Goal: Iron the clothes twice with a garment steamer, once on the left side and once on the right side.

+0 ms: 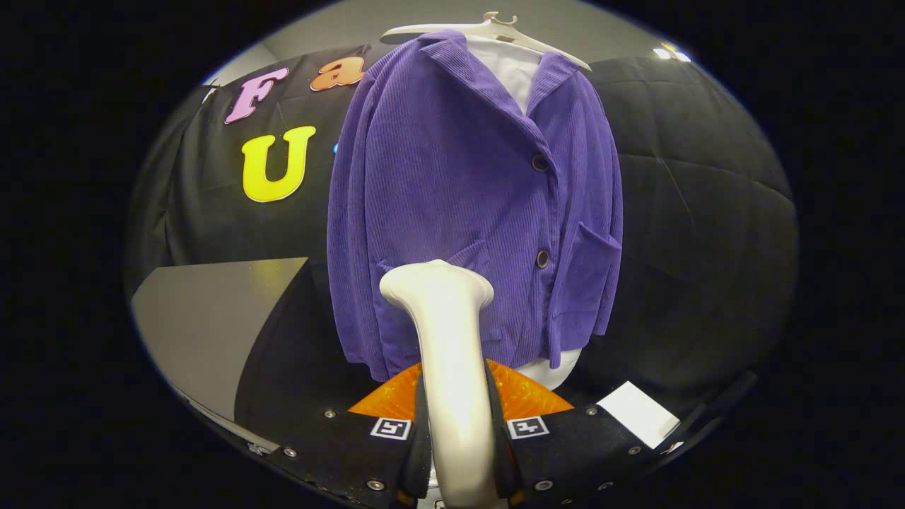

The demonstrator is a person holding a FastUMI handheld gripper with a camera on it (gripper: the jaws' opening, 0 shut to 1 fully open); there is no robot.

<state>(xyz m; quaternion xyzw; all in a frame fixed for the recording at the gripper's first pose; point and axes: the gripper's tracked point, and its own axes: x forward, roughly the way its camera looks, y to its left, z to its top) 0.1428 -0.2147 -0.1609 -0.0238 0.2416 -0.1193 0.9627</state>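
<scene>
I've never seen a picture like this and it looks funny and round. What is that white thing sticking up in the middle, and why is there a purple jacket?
The picture comes from a small camera riding on a hand-held gripper, a tool with two fingers that a person carries around. The camera looks forward along those fingers, and its lens bends everything, so the scene looks round.

The white thing is a garment steamer, which smooths clothes with steam. Both fingers squeeze its handle from either side, so it is held tight, with its wide head pointing at the clothes.

Just beyond it hangs a purple corduroy jacket with dark buttons and pockets, over a white shirt, on a pale hanger. The steamer head sits in front of the jacket's lower part; I cannot tell whether it touches. Something orange lies below, behind the fingers, and a grey board stands off to one side.
</scene>
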